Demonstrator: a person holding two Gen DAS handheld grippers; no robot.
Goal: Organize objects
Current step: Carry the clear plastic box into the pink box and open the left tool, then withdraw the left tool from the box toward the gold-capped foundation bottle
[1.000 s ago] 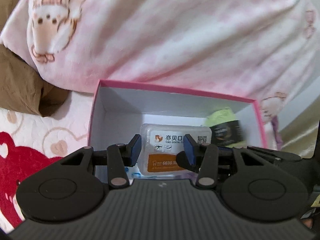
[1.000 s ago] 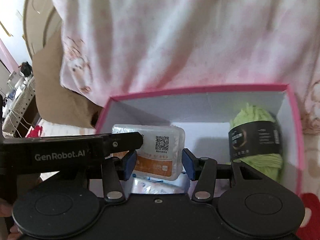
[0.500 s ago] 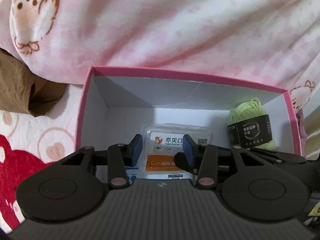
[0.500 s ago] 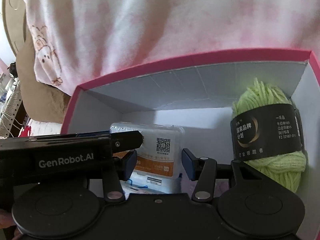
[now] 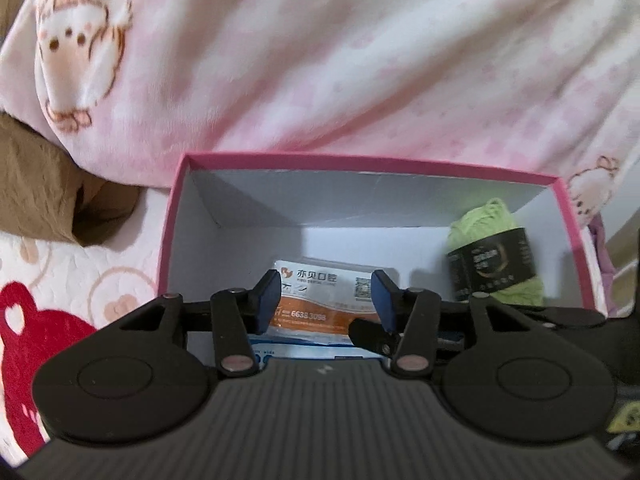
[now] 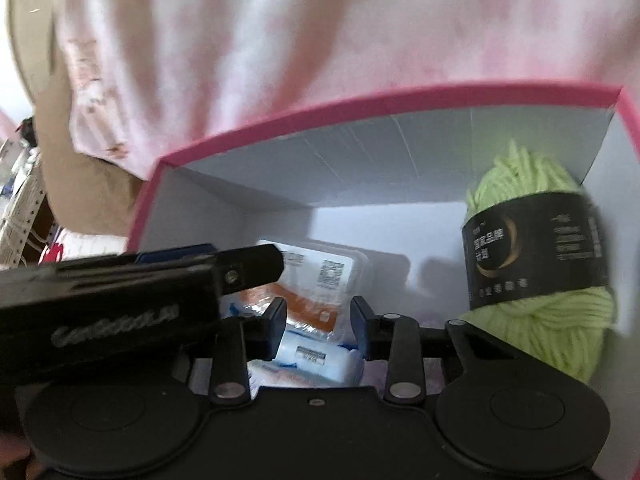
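- Resting now on the floor of the pink box (image 5: 172, 240): a clear floss-pick case (image 5: 320, 300) with an orange label, lying flat over a blue-and-white packet (image 6: 316, 360). A second ago it stood upright between the right gripper's fingers; it has since been let go and tipped down.
- Right gripper (image 6: 318, 328): jaws apart, nothing held, hovering just above the packet.
- Left gripper (image 5: 326, 300): jaws apart, empty, poised over the case; its black body crosses the right wrist view.
- Green yarn skein (image 6: 540, 264): black band, at the box's right wall, unmoved.
- Pink blanket (image 5: 320, 60): behind the box, on the bed.
- Judgement: this item counts as stowed; both grippers look free for the next.
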